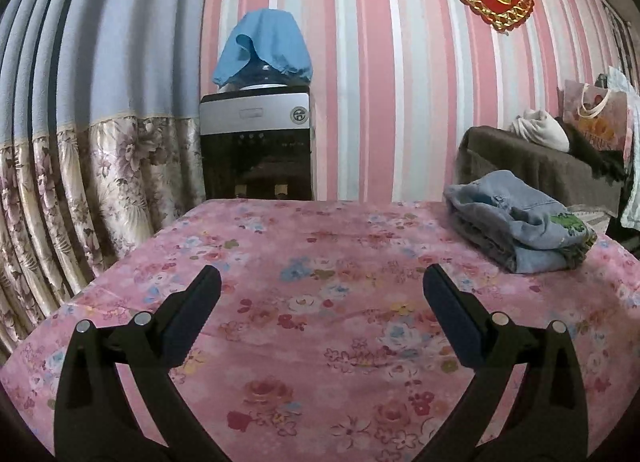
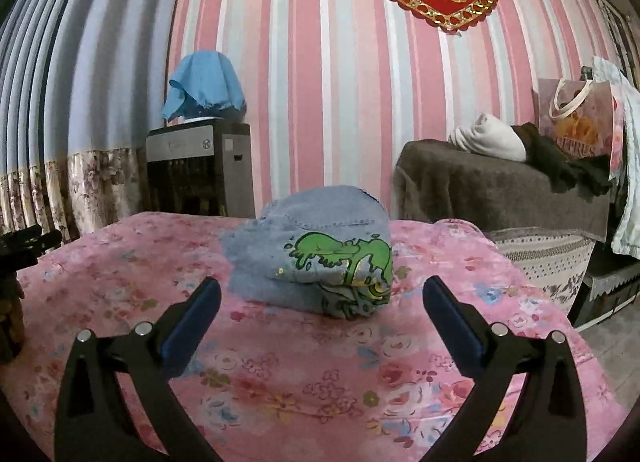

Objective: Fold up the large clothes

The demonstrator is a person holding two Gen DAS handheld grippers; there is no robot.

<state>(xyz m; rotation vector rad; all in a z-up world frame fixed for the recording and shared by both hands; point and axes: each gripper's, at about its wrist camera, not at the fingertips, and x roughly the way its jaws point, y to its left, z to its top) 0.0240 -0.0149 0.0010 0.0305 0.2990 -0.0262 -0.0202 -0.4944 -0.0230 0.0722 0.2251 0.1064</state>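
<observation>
Both grippers are spread wide and carry nothing. The left gripper hangs over bare pink floral bedspread, no fabric between its fingers. The right gripper points straight at the folded denim garment, which sits just ahead of its fingertips, apart from them, not touched.

The denim is a compact bundle, green cartoon print facing the right camera, lying toward the right far side of the spread; in the left view it is well off to the right. It looks already folded, so the task seems near its end or between items.

Risks from here:
- The top layer bulges and looks loose; a nudge from the right fingers could flip it open and undo the fold.
- Pinching only the upper layer would lift one flap and let the rest slump.
- Closing low could catch the bedspread with the denim and drag or wrinkle both.
- The bundle is near the right edge of the bed; a push outward might slide it off.
- The left gripper is well away, so it cannot steady the stack if it shifts.

Behind: a water dispenser with a blue cloth on top, and striped wallpaper.
</observation>
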